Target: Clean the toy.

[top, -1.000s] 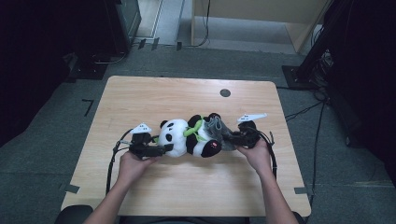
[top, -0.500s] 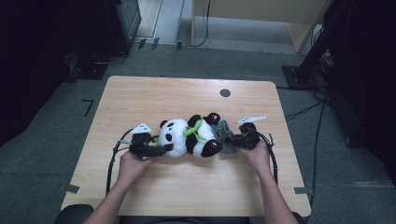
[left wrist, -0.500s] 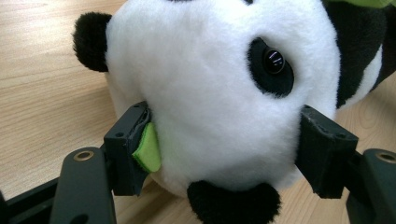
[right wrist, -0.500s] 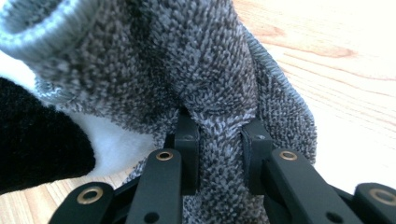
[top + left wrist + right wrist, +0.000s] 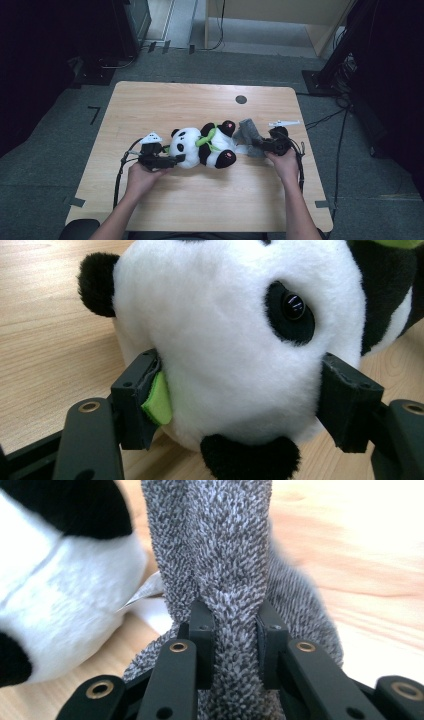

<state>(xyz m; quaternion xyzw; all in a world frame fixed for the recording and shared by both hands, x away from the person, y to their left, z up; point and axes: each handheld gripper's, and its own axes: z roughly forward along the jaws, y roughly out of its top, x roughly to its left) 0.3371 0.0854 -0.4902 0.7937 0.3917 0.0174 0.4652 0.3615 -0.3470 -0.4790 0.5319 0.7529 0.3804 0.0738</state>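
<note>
A plush panda with a green scarf lies on its back on the wooden table, head toward the left. My left gripper is shut on the panda's white head, one pad on each side. My right gripper is shut on a fold of a grey fuzzy cloth that lies just right of the panda's feet. In the right gripper view the pads pinch the cloth tightly, with the panda's body at the left. The cloth touches the panda's legs.
A round cable hole sits in the table near the far edge. Cables trail from both grippers over the table sides. Dark equipment and a wooden cabinet stand on the floor beyond the table.
My right gripper has drawn the grey cloth to the right, away from the panda's legs. The left gripper and the panda's head have stayed put.
</note>
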